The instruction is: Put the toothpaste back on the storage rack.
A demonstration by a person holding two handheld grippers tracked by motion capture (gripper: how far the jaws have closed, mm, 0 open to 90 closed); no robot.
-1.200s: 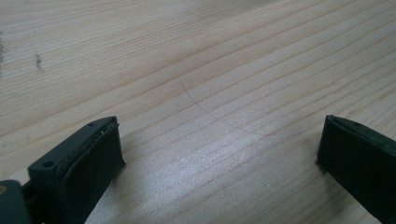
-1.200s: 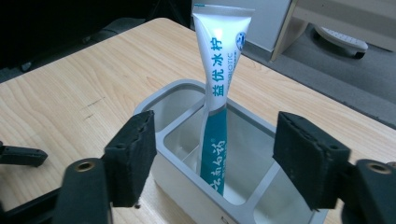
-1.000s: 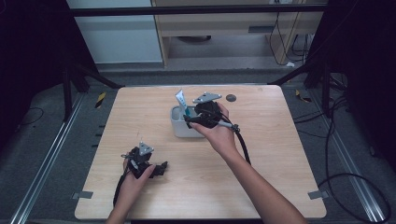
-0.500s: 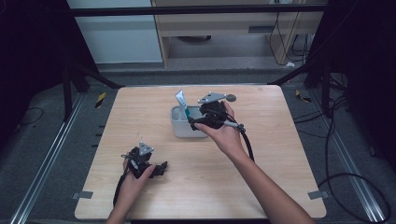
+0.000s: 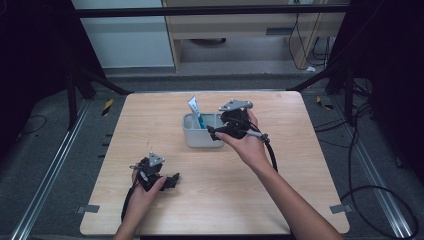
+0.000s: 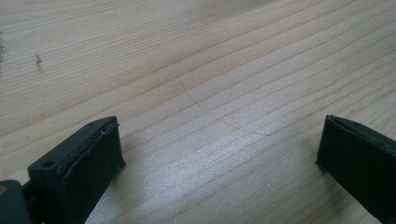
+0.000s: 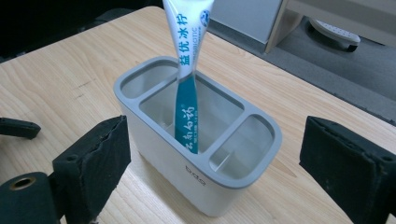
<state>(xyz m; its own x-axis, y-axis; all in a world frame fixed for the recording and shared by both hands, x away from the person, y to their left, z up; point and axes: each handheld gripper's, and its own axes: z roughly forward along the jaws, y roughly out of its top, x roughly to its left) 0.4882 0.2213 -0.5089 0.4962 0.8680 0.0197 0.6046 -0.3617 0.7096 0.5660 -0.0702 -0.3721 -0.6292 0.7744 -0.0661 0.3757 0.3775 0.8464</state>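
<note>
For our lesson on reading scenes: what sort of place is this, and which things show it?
Probably a lab or workshop set up for recording: a lone wooden table ringed by metal floor rails, loose cables, and dark framing.

Light wood table (image 5: 150,120) on grey floor (image 5: 45,160) — metal rails (image 5: 47,187) either side. Wooden desk (image 5: 240,25) behind, white cabinet (image 5: 120,35) beside it — black cables (image 5: 365,165) trailing right, dim surroundings.

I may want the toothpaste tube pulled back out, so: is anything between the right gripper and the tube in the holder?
Nothing visible. The right gripper, jaws open, faces the toothpaste tube, which stands tilted in the middle compartment of the holder. Only the holder's near wall covers the tube's lower end; the upper part is free.
</note>
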